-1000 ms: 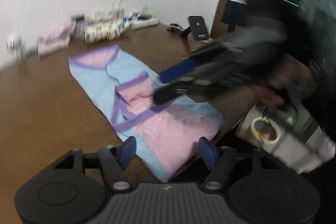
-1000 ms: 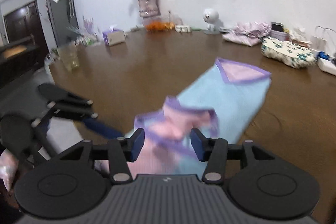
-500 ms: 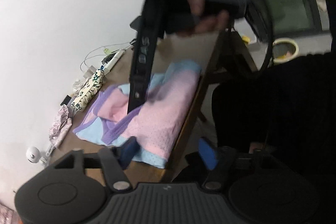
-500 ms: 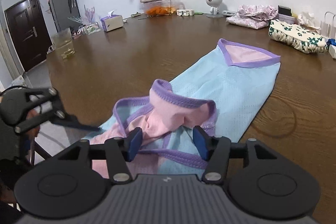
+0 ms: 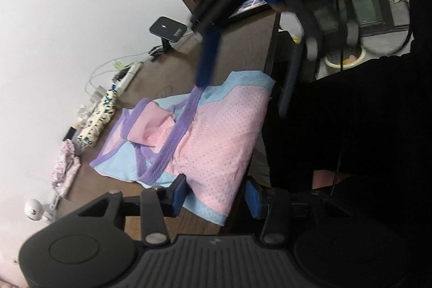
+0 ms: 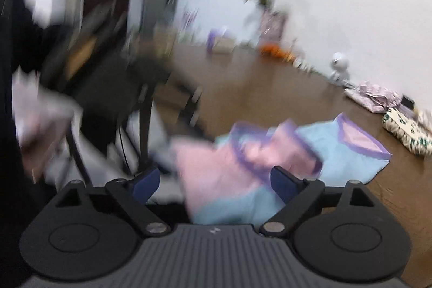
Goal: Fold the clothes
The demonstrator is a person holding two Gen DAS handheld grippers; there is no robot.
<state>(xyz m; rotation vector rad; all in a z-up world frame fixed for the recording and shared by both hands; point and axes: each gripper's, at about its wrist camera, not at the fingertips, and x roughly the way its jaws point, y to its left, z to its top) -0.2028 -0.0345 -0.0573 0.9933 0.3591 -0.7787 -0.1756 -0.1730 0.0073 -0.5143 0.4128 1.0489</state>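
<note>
One garment (image 5: 221, 131), long axis running off table edge (image 5: 259, 126) twd wall.

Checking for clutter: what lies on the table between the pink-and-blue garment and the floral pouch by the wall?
Only bare brown table separates the garment from the floral pouch, seen in the left wrist view.

We see a sleeveless mesh top (image 5: 221, 136) in pink and light blue, trimmed with purple binding, lying partly folded and rumpled at the wooden table's corner, its pink hem end reaching the edge. One purple strap (image 5: 175, 134) rises up off the cloth.
</note>
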